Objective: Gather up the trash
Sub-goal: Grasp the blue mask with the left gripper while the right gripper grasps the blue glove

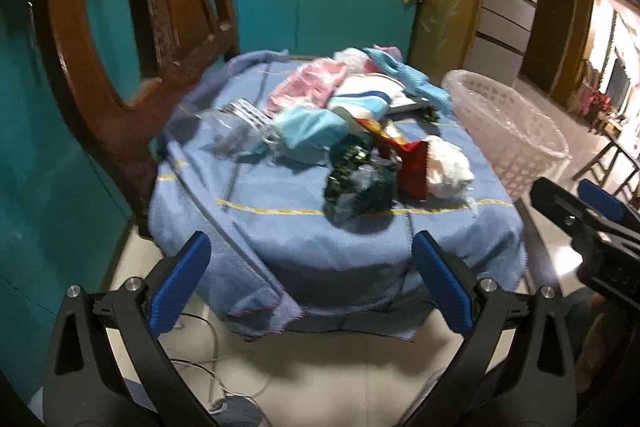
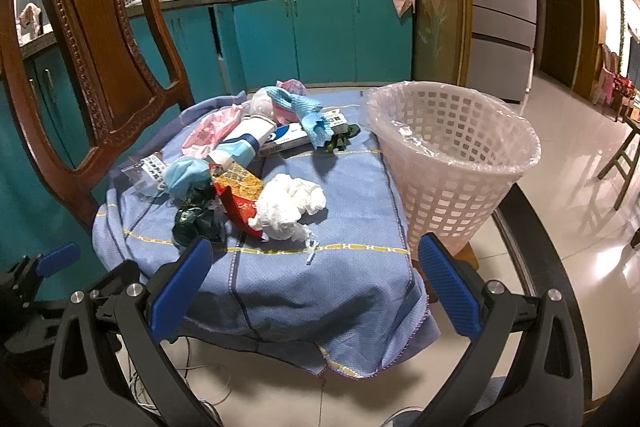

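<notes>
A pile of trash lies on a blue cloth (image 2: 280,287) over a chair seat: crumpled white tissue (image 2: 290,207), a red snack wrapper (image 2: 240,199), a dark green crumpled wrapper (image 2: 196,219), a blue face mask (image 2: 186,173), pink and white packaging (image 2: 240,139). A white lattice basket (image 2: 452,155) lined with clear plastic stands at the right of the seat. My right gripper (image 2: 316,287) is open, short of the seat's front edge. My left gripper (image 1: 312,283) is open too, empty, in front of the cloth (image 1: 320,247); the tissue (image 1: 448,167) and basket (image 1: 508,131) lie ahead to the right.
The chair's carved wooden back (image 2: 100,47) rises at the left. Teal kitchen cabinets (image 2: 320,39) stand behind, a fridge (image 2: 500,7) at the right. Cables (image 2: 192,383) trail on the tiled floor below the seat. The other gripper (image 1: 592,227) shows at the right edge of the left wrist view.
</notes>
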### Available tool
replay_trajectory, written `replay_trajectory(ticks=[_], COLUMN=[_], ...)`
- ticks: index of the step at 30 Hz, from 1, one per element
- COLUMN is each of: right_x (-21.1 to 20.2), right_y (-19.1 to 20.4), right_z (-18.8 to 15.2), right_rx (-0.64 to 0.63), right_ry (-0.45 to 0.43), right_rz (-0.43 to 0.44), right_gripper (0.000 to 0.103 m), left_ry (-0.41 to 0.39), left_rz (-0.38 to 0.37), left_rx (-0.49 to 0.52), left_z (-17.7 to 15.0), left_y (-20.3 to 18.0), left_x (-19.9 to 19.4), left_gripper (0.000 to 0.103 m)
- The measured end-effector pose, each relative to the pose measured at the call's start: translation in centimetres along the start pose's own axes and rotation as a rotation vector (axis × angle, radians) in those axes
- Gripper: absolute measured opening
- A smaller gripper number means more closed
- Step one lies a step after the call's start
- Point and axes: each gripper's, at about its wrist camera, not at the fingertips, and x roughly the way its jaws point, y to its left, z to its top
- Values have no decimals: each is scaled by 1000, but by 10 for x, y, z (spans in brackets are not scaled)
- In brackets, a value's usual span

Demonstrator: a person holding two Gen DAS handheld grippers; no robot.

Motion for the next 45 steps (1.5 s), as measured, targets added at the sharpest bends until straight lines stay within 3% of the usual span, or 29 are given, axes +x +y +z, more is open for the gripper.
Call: replay_trajectory(ticks=[5, 8, 11, 15, 21, 28, 31, 35, 40, 43, 44, 45], right_x=[1, 3, 5, 10, 36, 84, 115, 167, 210, 229, 232, 234], right_y=[-5, -7, -8, -14, -25, -18, -7, -2, 1, 4, 3, 5], right_z=[1, 1, 2, 9, 42, 96, 115, 132, 144, 144, 143, 144], right_rx=[18, 23, 20, 24, 19, -61, -113, -111, -99, -117, -114, -117], right_ry=[5, 14, 17, 18, 32, 41, 80, 148, 197, 240, 251, 259], right_rz=[28, 46, 65, 96, 129, 100, 98, 106, 117, 110, 120, 121], right_gripper=[100, 100, 100, 100, 100, 99, 92, 77, 63, 46, 35, 33], left_ry=[-67, -50, 5, 1, -19, 62, 90, 139, 179, 196, 193, 189], left_rz=[-58, -64, -87, -114, -110, -88, -106, -122, -146, -152, -148, -152], left_rx=[-77, -82, -57, 18, 107, 176, 190, 233, 253, 284, 291, 293], left_z=[2, 5, 8, 26, 71, 93, 99, 103, 101, 99, 99, 99], left_y=[10, 13, 10, 7, 10, 14, 13, 9, 10, 7, 7, 7], left_x=[-7, -3, 9, 21, 55, 110, 126, 143, 159, 167, 168, 167], left_gripper=[100, 100, 100, 100, 100, 98, 95, 80, 69, 48, 38, 27])
